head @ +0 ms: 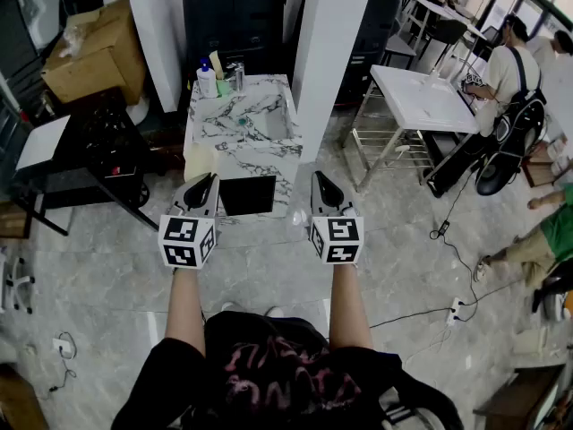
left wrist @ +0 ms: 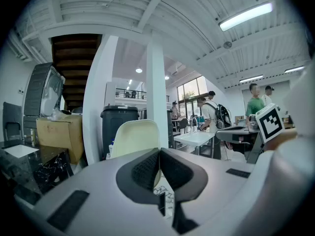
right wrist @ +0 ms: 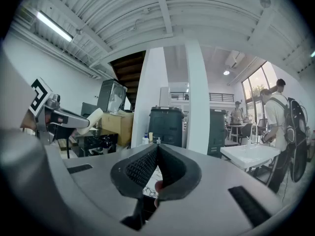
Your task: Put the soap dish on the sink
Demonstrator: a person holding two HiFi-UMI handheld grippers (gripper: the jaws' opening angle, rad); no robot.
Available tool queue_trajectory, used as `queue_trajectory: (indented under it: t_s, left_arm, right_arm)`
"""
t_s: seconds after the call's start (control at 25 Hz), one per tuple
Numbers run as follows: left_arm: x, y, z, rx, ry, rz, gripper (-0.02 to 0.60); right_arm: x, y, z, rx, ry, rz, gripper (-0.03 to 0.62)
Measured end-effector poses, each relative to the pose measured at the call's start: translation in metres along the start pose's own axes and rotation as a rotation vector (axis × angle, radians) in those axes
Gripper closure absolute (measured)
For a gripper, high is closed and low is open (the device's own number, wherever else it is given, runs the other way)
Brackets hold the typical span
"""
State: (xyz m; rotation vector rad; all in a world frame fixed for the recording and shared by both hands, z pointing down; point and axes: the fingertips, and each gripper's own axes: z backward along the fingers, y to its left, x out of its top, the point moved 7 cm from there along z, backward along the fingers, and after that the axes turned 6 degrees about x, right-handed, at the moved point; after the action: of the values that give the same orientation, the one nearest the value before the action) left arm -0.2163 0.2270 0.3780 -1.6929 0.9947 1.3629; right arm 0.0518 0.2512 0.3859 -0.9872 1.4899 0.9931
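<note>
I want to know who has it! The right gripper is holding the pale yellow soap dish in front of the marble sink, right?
Not quite. It is the left gripper whose fingers hold the pale yellow soap dish, not the right gripper. The head view shows it. The rest is right: the dish is held in front of the marble sink.

Sink counter (head: 260, 164) ahead, bottles (head: 208, 79) at its back left, soap dish (head: 201, 161) over its front left edge, box (head: 94, 52) far left, table (head: 421, 97) right
</note>
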Motion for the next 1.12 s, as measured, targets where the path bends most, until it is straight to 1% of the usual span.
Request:
queue_trajectory:
  t_s: [0.52, 0.76, 1.12]
  left_arm:
    - [0.000, -0.003, 0.001, 0.006, 0.003, 0.001, 0.560]
    - [-0.004, -0.007, -0.003, -0.003, 0.009, 0.008, 0.560]
    - [-0.002, -0.017, -0.014, -0.004, 0.022, -0.008, 0.560]
  right_arm:
    - [0.003, -0.007, 0.002, -0.004, -0.009, 0.012, 0.581]
    - [-0.003, -0.010, 0.004, -0.004, -0.007, 0.008, 0.580]
    - [-0.011, -0.024, 0.000, 0.011, -0.005, -0.012, 0.580]
